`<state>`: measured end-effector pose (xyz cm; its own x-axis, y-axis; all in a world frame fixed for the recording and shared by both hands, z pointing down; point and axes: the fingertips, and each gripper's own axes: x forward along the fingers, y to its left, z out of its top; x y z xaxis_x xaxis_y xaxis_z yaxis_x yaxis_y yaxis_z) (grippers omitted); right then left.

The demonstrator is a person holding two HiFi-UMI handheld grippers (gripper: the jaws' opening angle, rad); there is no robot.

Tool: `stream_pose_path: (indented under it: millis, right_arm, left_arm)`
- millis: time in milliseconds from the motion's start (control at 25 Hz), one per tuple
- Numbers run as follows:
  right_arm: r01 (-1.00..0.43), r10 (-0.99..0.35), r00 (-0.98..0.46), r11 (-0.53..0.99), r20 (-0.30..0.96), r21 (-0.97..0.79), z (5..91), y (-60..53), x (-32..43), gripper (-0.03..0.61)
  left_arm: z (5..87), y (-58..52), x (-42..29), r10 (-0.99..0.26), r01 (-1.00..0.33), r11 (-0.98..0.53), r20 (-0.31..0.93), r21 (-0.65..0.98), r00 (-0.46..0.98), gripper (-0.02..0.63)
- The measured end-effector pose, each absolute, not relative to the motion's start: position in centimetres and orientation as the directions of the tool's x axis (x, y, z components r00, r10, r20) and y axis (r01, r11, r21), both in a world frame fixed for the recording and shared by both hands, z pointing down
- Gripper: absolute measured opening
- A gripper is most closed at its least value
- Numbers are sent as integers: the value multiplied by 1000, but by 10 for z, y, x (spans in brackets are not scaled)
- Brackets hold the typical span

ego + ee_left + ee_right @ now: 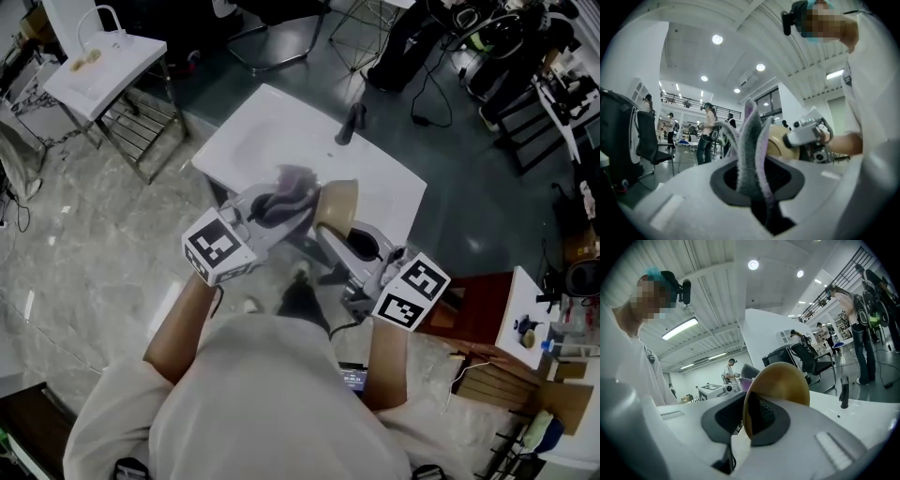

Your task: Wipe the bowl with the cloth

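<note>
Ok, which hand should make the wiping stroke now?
Left. The left gripper is shut on the cloth, which sits close beside the bowl. The right gripper clamps the bowl's rim and should just hold it steady.

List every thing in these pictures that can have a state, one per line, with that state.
cloth: bunched, clamped in the left claw, held up beside the bowl.
bowl: tipped on edge, rim pinched in the right claw.
left claw: shut on the cloth.
right claw: shut on the bowl.
</note>
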<state>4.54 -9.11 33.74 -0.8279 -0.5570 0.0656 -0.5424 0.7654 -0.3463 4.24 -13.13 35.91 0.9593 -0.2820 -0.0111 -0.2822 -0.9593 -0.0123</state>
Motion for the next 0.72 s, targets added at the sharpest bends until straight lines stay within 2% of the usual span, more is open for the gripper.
stream_pose_path:
  millis: [120,280,720]
  right_arm:
    - [-539,-561,-826,758,55,-368,339,-97,46,25]
    - [-541,-558,-828,761,66,-357,346,-102,43,25]
    - [-518,-509,-852,785,125,-339,361,-92,28,23]
  left_arm:
    - [359,-124,40,-247,-246,-969,-31,18,969,64]
    - [344,-116,30,-200,-188,-977,-131,102,971,64]
    - [335,-134,19,-289,-274,-955,-153,116,945,64]
